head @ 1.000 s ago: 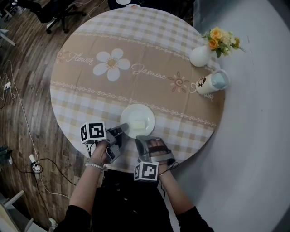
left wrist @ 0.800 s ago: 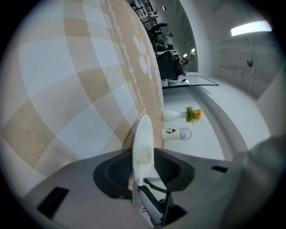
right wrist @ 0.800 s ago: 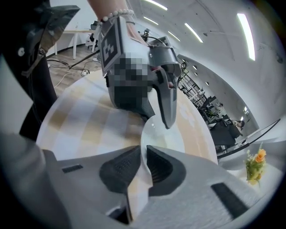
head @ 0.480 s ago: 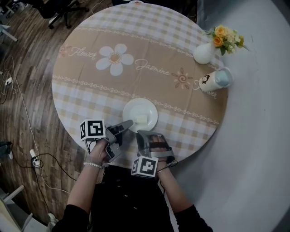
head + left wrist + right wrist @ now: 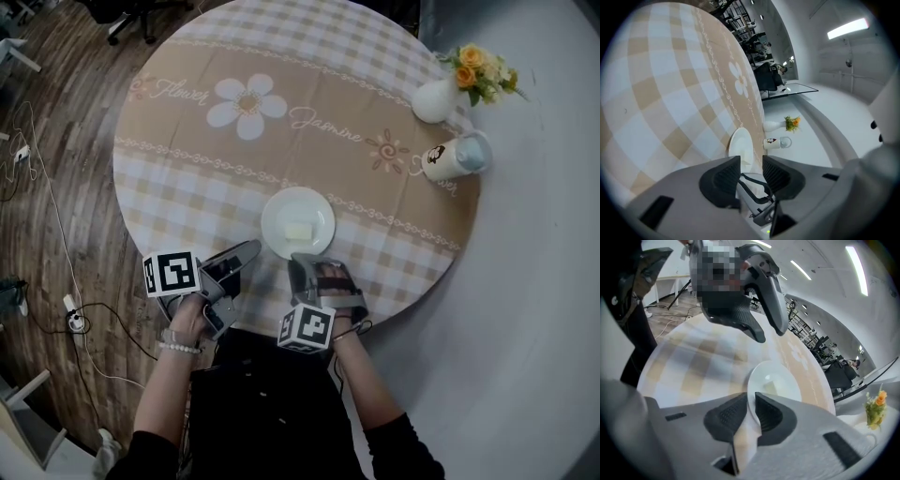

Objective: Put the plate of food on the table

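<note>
plate [image 5: 281,214]: on counter [image 5: 234,159], near its 6 o'clock edge, carrying food [image 5: 298,231].
right gripper [image 5: 305,262]: clenched on the rim at 6 o'clock.
left gripper [image 5: 242,258]: released at 8 o'clock, jaws just narrowing slightly, nothing between.

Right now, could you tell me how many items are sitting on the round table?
3. A white plate of food near the person's edge, its rim between the right gripper's jaws; a vase of flowers at the far right edge; a mug beside it. None look hidden.
</note>
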